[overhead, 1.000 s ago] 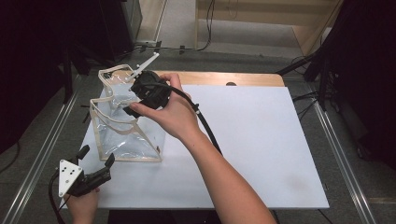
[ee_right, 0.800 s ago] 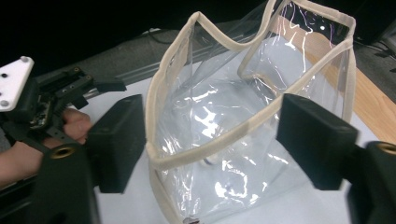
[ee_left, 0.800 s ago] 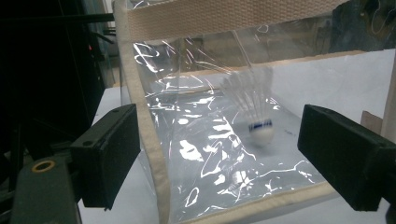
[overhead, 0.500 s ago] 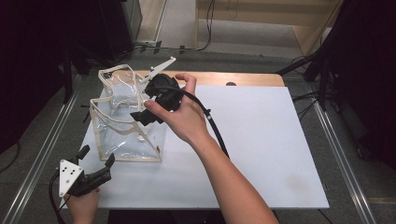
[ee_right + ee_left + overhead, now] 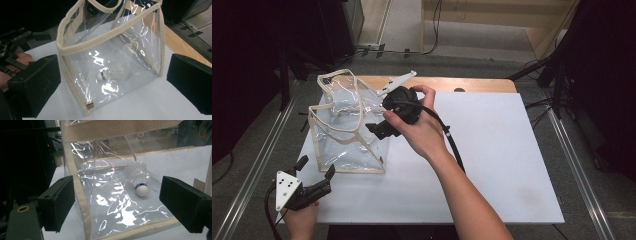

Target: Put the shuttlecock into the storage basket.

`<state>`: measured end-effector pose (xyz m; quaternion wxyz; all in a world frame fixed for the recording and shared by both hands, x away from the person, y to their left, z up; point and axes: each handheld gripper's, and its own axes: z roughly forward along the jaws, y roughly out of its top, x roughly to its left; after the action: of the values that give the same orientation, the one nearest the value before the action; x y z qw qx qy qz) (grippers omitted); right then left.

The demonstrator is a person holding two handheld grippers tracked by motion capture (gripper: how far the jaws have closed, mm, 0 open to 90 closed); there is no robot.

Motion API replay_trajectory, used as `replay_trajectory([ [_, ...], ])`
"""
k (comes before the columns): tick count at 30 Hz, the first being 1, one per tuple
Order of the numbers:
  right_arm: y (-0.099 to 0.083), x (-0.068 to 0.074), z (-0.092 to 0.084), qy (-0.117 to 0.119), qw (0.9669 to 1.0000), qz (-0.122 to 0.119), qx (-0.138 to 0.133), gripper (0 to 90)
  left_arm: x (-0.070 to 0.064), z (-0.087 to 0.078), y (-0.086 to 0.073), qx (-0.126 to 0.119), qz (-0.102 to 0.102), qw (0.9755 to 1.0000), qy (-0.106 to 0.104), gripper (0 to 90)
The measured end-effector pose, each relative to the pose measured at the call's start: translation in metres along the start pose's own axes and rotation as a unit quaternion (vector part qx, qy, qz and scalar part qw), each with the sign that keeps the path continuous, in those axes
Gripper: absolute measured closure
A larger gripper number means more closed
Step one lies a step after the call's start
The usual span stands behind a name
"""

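A clear plastic bag point(image 5: 347, 125) with cream fabric trim stands upright on the white table point(image 5: 492, 150). A white shuttlecock point(image 5: 139, 180) lies on the bag's floor, and the right gripper view shows that shuttlecock point(image 5: 111, 73) through the wall. My left gripper point(image 5: 316, 166) rests at the table's near left corner, open, with its jaws either side of the bag's point(image 5: 105, 202) near corner and not pressing it. My right gripper point(image 5: 377, 117) is held beside the bag's right side. Its jaws have just been opening and stand wide, with nothing gripped between them.
A bare wooden strip point(image 5: 482, 84) runs along the table's far edge. Metal rails point(image 5: 257, 165) flank the table on both sides. The right gripper's black cable point(image 5: 452, 142) trails over the table along the forearm. The left hand point(image 5: 15, 58) is at the left of the right gripper view.
The right hand has carried its gripper rightward from over the bag's mouth to beside the bag, slightly lower. The left gripper has stayed put.
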<state>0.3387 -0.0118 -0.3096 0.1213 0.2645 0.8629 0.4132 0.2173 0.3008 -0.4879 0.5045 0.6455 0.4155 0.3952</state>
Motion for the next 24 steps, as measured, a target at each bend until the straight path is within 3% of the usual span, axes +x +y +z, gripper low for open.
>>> replay_trajectory([
  [11, -0.024, -0.008, -0.005, -0.007, 0.9999, 0.014, 0.001, 0.0, -0.001, 0.0, 0.0, 0.0, 0.0, 1.0, 0.0, 13.7],
  [24, -0.052, -0.018, -0.017, -0.015, 0.9993, 0.03, -0.018, 0.0, -0.001, 0.001, 0.0, 0.004, 0.005, 1.0, 0.002, 13.7],
])
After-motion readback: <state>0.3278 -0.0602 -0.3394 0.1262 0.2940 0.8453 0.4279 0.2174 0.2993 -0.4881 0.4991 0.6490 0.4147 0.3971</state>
